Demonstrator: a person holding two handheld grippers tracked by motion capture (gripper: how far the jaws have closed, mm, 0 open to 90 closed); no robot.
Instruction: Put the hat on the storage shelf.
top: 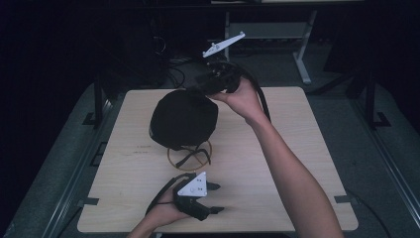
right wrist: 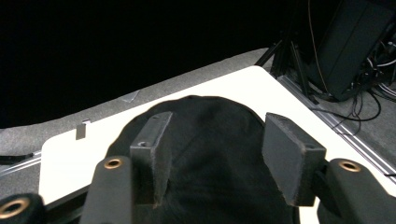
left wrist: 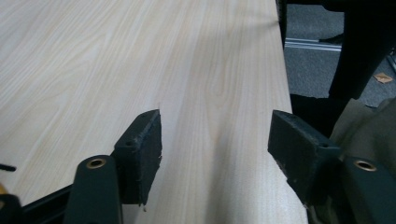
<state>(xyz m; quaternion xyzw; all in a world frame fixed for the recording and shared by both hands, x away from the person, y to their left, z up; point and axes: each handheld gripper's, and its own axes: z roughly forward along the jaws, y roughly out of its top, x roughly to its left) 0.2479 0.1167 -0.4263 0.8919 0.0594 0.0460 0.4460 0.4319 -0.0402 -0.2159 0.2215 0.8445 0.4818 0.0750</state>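
A black cap (top: 183, 119) sits near the middle of the light wooden table (top: 307, 163), draped over a small stand whose wooden ring base (top: 171, 157) shows beneath it on the near side, with a dark strap hanging down across the ring. It looks like soft, light cloth: it should fold and sag under a pinch rather than resist, is unlikely to break, and has enough nap not to slip between flat pads. I judge the best hold to be a fold of the crown or the firmer edge at the rim; a pull sideways could drag the light stand along or tip it, so lifting straight up seems safer. The right gripper (top: 210, 85) hovers at the cap's far right edge, the forearm reaching in from the near right, the wrist bent so the jaws point back toward the cap. In the right gripper view its jaws stand wide apart above the dark cloth (right wrist: 210, 154), with nothing clamped between them; whether they touch the fabric is hard to tell. The left gripper (top: 214, 198) rests low over the near part of the table, just near of the ring base, pointing right, with its jaws spread wide over bare wood (left wrist: 140, 60).
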